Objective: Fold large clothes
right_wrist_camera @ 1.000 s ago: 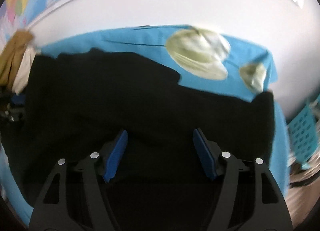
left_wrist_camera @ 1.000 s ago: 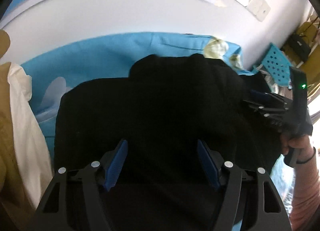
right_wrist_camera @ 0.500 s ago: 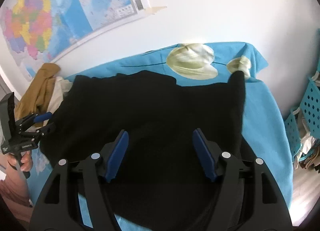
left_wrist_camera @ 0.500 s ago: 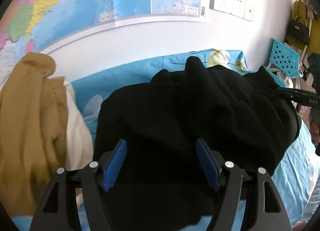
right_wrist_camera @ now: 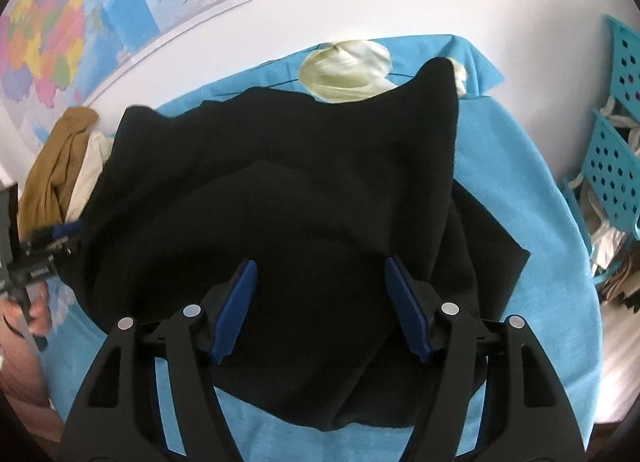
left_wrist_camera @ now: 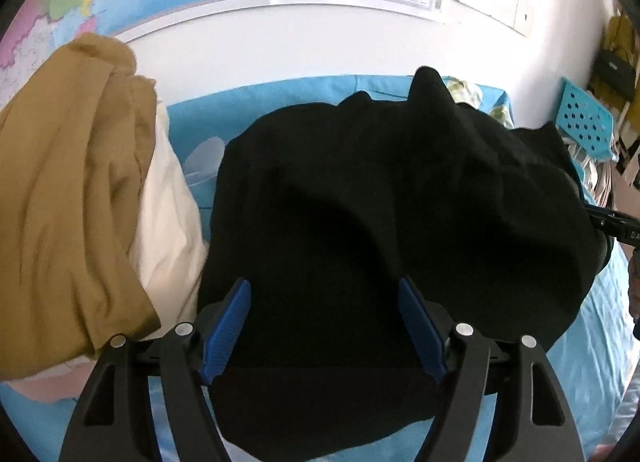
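Fingers of the left gripper [left_wrist_camera: 324, 322] are opening and of the right gripper [right_wrist_camera: 322, 304] closing, both empty above the black garment [left_wrist_camera: 400, 222]; flatten its lumps at frame centre before creasing.

Matt black cloth garment [left_wrist_camera: 360, 198] lies on smooth blue sheet [right_wrist_camera: 516, 166]; the pads [left_wrist_camera: 226, 328] are ribbed plastic.

Black garment [left_wrist_camera: 360, 222] on blue sheet [left_wrist_camera: 592, 342], mustard cloth [left_wrist_camera: 68, 190] beside

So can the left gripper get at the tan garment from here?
Probably yes. The tan garment lies uncovered just beside the left gripper, whose jaws are opening with nothing clamped; only the black garment lies beneath them.
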The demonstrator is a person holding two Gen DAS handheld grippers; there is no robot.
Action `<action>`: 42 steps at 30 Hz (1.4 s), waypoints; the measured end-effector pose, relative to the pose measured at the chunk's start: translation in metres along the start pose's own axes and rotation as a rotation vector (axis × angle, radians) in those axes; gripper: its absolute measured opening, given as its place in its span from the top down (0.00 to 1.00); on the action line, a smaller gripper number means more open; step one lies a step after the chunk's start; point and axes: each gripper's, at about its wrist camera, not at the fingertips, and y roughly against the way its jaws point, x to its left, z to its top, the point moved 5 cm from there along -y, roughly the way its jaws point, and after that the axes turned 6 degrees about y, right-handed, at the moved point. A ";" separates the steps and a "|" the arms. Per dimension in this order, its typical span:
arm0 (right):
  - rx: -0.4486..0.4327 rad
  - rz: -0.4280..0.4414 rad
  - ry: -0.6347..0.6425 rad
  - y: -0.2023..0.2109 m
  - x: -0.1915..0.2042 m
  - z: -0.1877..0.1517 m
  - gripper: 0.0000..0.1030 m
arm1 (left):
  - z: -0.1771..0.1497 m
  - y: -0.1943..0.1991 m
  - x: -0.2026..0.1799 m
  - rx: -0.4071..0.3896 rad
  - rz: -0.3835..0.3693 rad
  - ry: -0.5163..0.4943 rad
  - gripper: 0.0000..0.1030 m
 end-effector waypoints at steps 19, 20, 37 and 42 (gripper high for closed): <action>-0.068 0.050 -0.198 0.039 -0.033 -0.060 0.41 | -0.042 0.019 0.019 -0.006 -0.164 0.075 0.17; -0.077 0.046 -0.190 0.038 -0.034 -0.058 0.48 | -0.041 0.016 0.016 -0.007 -0.155 0.067 0.22; -0.264 0.138 -0.325 0.138 -0.057 -0.060 0.97 | -0.061 0.060 0.026 0.048 -0.386 0.278 0.81; -0.250 0.107 -0.335 0.136 -0.066 -0.061 0.97 | -0.057 0.075 0.022 -0.004 -0.414 0.253 0.80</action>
